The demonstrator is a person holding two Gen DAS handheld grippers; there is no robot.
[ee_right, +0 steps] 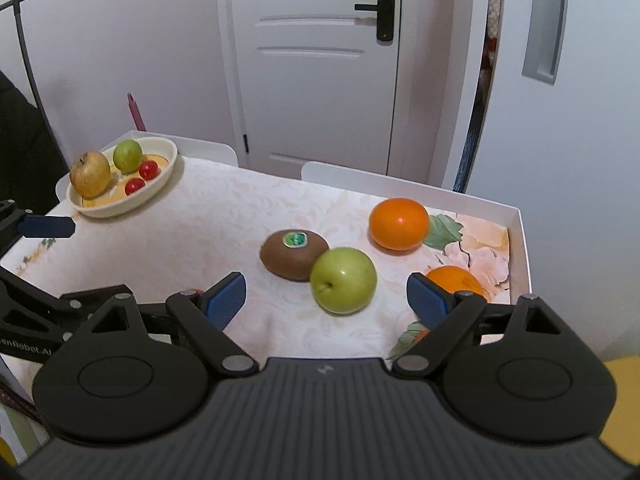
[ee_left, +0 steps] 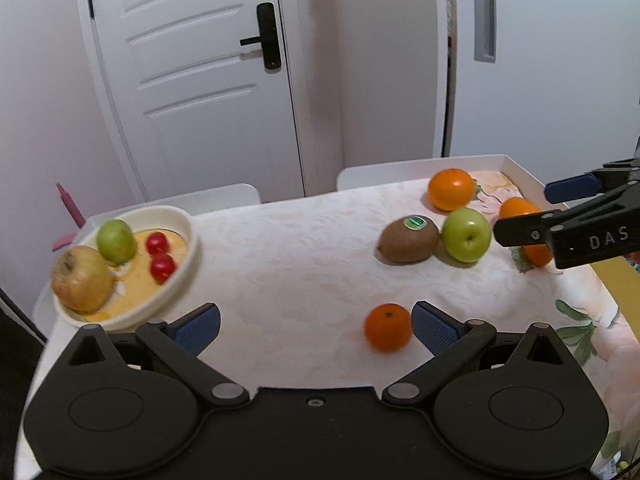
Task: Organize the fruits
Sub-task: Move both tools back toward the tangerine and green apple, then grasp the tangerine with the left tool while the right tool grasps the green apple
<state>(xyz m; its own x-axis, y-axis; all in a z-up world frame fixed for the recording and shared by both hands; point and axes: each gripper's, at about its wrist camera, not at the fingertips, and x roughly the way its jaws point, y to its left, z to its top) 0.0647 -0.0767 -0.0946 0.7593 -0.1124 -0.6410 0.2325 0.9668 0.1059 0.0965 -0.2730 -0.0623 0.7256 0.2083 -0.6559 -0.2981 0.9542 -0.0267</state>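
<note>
3 oranges (ee_left: 451,189), 2 green apples (ee_left: 466,234), 2 red fruits (ee_left: 157,243), 1 yellowish apple (ee_left: 82,277), 1 kiwi (ee_left: 408,239), 1 bowl (ee_left: 191,256).

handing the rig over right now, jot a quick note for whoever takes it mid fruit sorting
Left gripper: open, empty, a small orange just by its right finger.
Right gripper: open, empty, green apple ahead between its fingers, not gripped.
Done: bowl at the far left holds a yellowish apple, a green fruit and two red fruits.
Left on the cloth: kiwi touching the green apple, big orange, another orange by the right finger, plus the small orange.
</note>
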